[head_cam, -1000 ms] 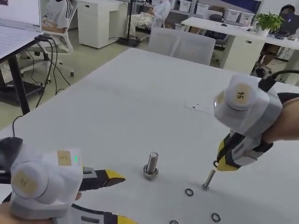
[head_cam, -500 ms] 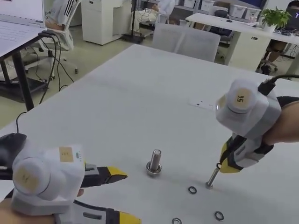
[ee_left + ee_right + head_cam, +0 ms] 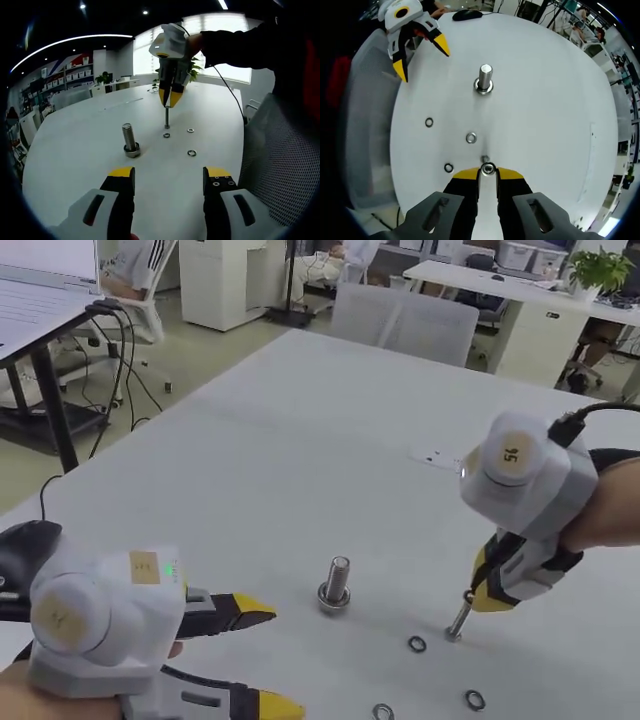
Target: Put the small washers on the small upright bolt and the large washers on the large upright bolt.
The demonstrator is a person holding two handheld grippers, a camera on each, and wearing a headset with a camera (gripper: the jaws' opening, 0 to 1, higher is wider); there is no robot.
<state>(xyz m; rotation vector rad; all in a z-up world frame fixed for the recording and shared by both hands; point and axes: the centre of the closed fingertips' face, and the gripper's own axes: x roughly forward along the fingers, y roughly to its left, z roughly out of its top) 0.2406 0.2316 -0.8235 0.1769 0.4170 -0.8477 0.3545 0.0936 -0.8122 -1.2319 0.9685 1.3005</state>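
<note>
Head view: the right gripper (image 3: 484, 598) is tipping steeply down over the small bolt (image 3: 457, 623), its yellow tips meeting the bolt's top end, with the forearm reaching in from the right edge. The large bolt (image 3: 335, 585) is standing upright on the white table (image 3: 300, 440), apart from the small one and to its left. Three loose washers (image 3: 417, 644) are lying flat near the small bolt's foot. The left gripper (image 3: 262, 658) is hovering low at the near left, jaws spread wide, gripping nothing and aiming toward the bolts. Left gripper view: its own jaws are gaping over bare table. Beyond them the large bolt is standing, and farther off the right gripper is hanging nose-down on the small bolt. Right gripper view: looking almost straight down the small bolt, the jaws are pinching what looks like a small washer (image 3: 488, 168) right at the bolt's tip. I judge the step in hand to be threading this washer onto the small bolt. The next move calls for centring the hole on the tip, then letting go so it drops. A sideways nudge could topple the thin bolt.
</note>
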